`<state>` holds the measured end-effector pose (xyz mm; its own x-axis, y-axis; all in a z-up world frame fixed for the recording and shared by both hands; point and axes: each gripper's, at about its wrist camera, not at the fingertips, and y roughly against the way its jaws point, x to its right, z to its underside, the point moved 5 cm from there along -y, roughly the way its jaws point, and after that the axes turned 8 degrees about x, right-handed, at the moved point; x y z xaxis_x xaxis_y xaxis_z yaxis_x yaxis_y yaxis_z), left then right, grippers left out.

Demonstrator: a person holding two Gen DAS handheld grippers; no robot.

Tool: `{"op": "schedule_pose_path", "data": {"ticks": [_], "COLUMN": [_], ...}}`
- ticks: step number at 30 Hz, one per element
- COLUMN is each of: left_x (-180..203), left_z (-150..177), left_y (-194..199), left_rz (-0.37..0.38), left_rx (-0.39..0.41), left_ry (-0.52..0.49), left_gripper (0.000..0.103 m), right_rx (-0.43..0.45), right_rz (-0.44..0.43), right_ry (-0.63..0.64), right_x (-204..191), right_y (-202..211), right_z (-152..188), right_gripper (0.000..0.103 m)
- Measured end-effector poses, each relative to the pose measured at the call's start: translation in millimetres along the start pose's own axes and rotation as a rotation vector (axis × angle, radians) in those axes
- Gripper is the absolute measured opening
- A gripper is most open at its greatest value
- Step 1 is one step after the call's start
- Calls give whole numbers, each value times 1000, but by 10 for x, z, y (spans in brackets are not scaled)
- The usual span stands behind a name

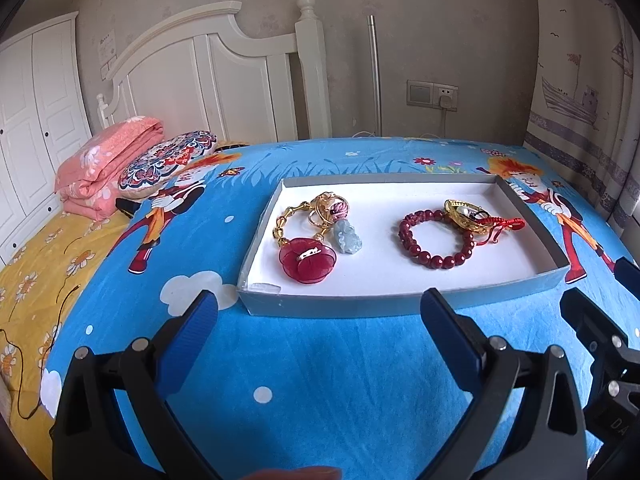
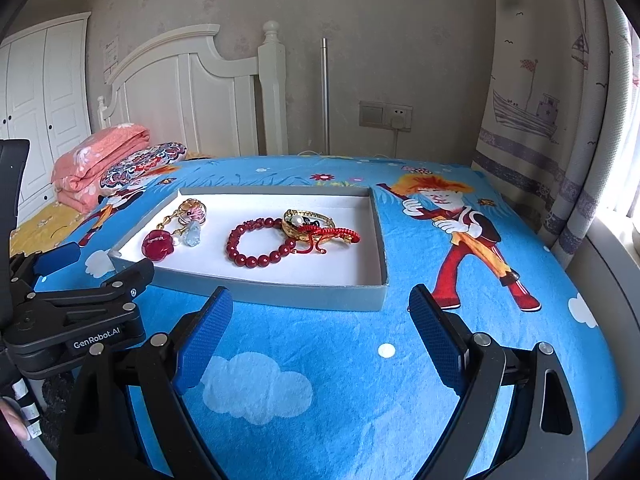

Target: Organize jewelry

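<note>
Mid-frame, the tray [image 1: 256, 308] sits ahead of both my grippers, left [image 1: 320, 332] and right [image 2: 320, 320], jaws spread, empty. Red cord bracelet [image 2: 332, 235] looks tangled with the gold bangle [image 2: 298, 220], so grabbing one might drag both.

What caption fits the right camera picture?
Open right gripper faces a grey tray of jewelry on a cartoon bedsheet.

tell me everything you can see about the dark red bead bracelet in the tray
The dark red bead bracelet is a closed loop of round, glossy beads, glass or stone by the look, with a stretch of smaller knotted or faceted beads along its far side. It lies flat on the white floor of the shallow grey tray, right of middle. Its far right edge meets the gold bangle and the red cord bracelet, which overlap it there. Neither gripper touches it.
</note>
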<state>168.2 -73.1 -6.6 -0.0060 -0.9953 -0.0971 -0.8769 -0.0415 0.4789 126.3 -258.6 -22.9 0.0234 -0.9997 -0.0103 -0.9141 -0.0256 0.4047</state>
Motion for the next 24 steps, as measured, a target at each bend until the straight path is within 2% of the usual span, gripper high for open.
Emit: {"op": "schedule_pose_path", "data": {"ticks": [24], "left_x": [48], "left_z": [64], "left_y": [-46], "left_rz": [5], "left_rx": [-18], "left_ry": [-23], "left_gripper": [98], "right_rx": [-18], "right_rz": [-8], "right_ry": [-10], "right_x": [-11], "right_y": [-42], "right_z": [53], "right_gripper": [84]}}
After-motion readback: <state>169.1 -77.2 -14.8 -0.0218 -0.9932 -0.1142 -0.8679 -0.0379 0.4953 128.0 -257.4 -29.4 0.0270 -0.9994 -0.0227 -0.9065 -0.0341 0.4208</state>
